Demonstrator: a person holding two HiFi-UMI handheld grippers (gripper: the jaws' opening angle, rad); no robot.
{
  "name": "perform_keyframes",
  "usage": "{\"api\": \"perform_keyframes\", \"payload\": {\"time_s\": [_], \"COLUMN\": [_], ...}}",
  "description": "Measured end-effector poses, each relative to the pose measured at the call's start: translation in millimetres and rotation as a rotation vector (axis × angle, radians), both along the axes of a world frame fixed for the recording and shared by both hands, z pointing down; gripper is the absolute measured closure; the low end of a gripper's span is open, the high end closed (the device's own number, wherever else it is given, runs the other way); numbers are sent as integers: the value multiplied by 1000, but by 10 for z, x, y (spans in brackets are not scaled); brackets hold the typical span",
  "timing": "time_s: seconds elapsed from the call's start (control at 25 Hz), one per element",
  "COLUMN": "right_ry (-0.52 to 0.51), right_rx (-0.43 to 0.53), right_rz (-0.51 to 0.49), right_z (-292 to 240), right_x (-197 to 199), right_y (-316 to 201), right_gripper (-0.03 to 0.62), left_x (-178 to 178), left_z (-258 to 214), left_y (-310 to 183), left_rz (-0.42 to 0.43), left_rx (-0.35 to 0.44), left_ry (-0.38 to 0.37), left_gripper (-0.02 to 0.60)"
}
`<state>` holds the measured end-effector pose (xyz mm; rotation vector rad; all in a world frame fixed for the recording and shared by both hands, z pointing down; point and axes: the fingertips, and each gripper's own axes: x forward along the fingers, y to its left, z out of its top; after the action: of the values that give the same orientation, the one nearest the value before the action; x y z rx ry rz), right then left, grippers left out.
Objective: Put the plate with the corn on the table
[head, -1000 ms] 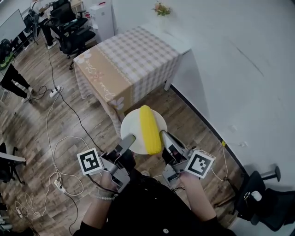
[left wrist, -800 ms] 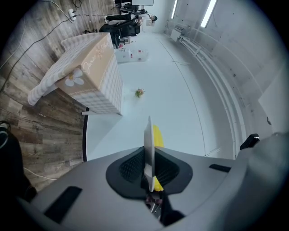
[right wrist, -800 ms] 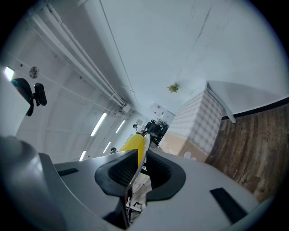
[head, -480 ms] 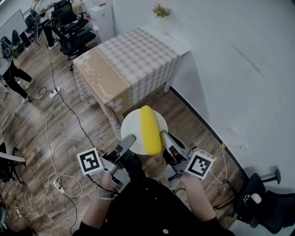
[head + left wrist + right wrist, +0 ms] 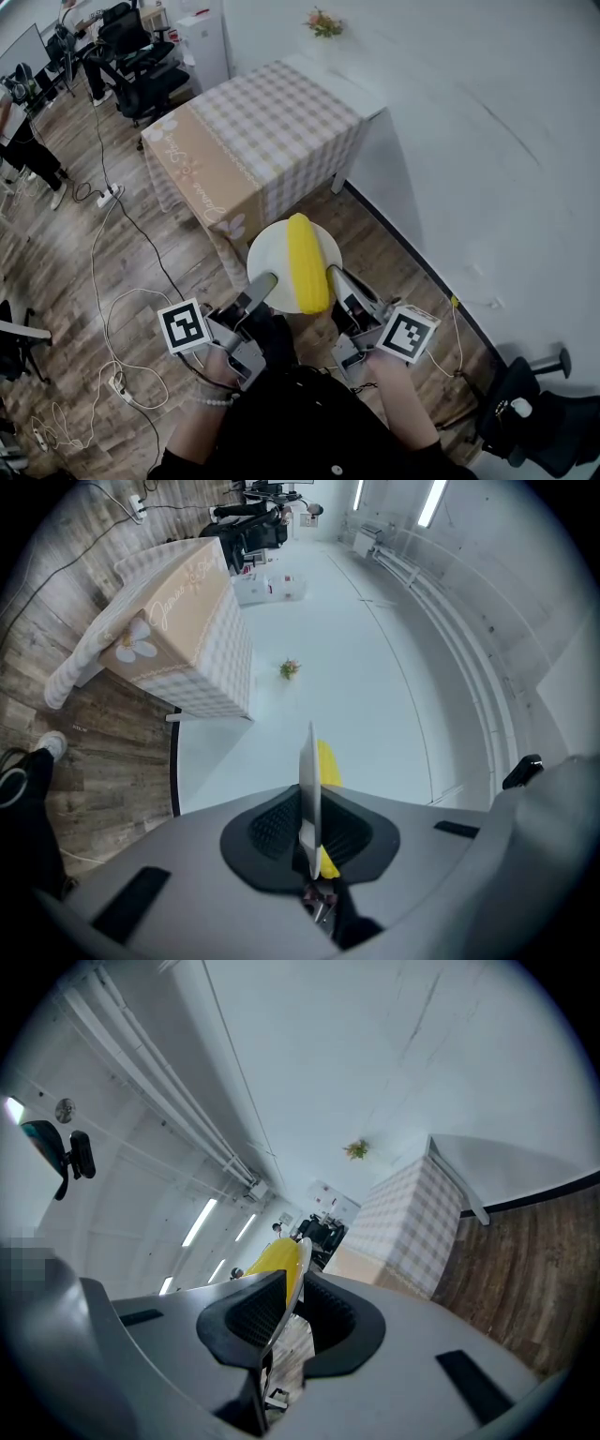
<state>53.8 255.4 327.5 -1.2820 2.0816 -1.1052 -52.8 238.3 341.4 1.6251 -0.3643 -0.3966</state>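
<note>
The jaws of the left gripper (image 5: 262,283) are closed down to a narrow slot and pinch the near-left rim of the white plate (image 5: 269,251). In the left gripper view the rim stands edge-on between the two dark pads. The jaws of the right gripper (image 5: 336,277) are drawn in just as far on the near-right rim, and the right gripper view shows the same thin white edge clamped between them. The yellow corn (image 5: 304,262) lies lengthwise on the plate, a little toward the right gripper's side, with one end pointing away from the person.

The plate is in the air, carried level between the two grippers over the wooden floor (image 5: 122,272). It sits just short of the near corner of the bench (image 5: 272,131) and does not touch it. The bench wears a checked cloth (image 5: 192,183) with a tan front panel. Its far side stands against the white wall (image 5: 487,122), and a small bunch of flowers (image 5: 322,21) sits near its far corner.

I judge this to be the carrying step: the grasp is made and the set-down is not yet done. The next move calls for bringing the plate forward over the near edge of the bench while keeping it flat so the corn does not roll. Then it should be lowered until the base rests on the cloth, and only after that should both pairs of jaws open
</note>
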Motion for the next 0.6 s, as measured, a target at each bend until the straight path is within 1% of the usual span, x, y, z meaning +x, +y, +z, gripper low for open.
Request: {"api": "perform_keyframes", "payload": {"time_s": [0.08,0.2,0.32,0.6], "right_ry": [5,-2,15,12], "right_rx": [-6,16,1,-14], "right_rz": [7,-7,4,22], "right_z": [0,-63,-33,-47], "right_x": [54,40,87,195], "right_y": [-181,-350,-479,-949], "right_gripper": [513,513,513,513], "left_x": [41,73,93,213], "left_z": [-9,-33,-43,-52], "left_y": [-186,-347,-488,-985], "left_rz": [1,6,8,33], "left_rx": [1,5,6,-2], "left_ry": [-1,-1,0,1], "left_gripper": [546,546,546,546]}}
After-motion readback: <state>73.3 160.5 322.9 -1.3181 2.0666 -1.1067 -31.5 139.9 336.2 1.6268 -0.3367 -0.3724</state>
